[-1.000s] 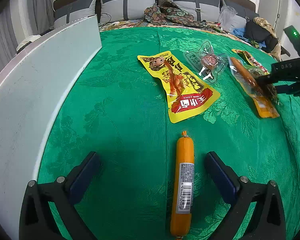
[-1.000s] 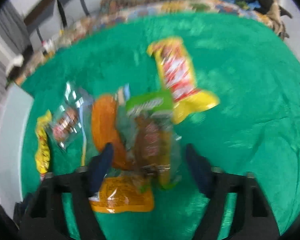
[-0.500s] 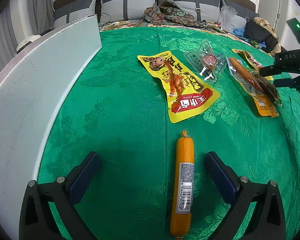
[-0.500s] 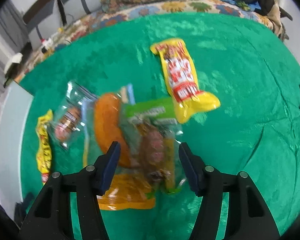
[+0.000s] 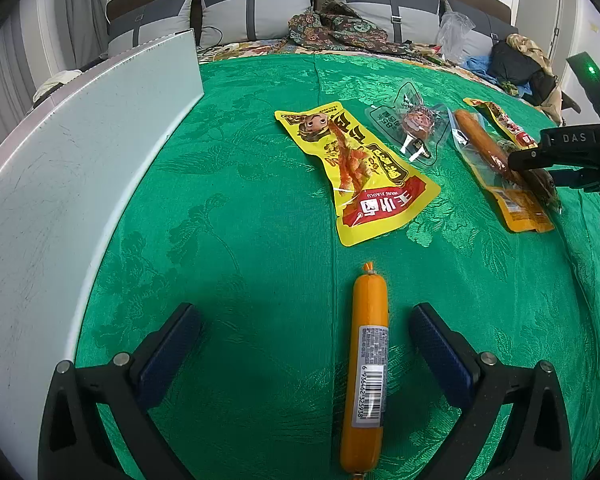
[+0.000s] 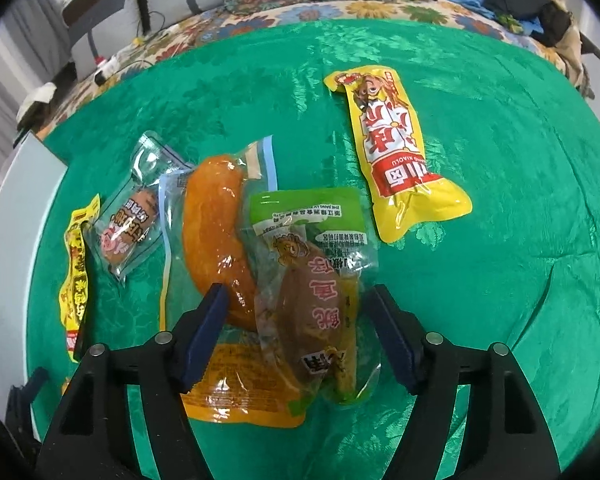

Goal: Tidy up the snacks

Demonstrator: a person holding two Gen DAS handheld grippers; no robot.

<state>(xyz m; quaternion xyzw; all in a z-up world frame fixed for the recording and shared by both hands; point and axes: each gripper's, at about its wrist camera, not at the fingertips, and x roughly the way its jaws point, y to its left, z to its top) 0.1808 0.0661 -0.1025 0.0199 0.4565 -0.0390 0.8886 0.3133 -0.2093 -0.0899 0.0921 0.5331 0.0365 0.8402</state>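
Widening just now, our right tongs [image 6: 296, 332] straddle without gripping the green-topped brown snack pouch [image 6: 312, 280]; left tongs [image 5: 304, 344] gape around the orange sausage [image 5: 366, 364].

An orange sausage stick [image 5: 367, 364] lies lengthwise on the green cloth, barcode label up; at its 12 o'clock a large yellow pouch [image 5: 356, 176] lies flat; at 1 o'clock a small clear packet [image 5: 414, 126]; at 2 o'clock a clear-wrapped orange sausage [image 6: 216, 236], a green-topped brown snack pack [image 6: 312, 292] overlapping it; another yellow pouch [image 6: 396, 152] at its 1 o'clock.
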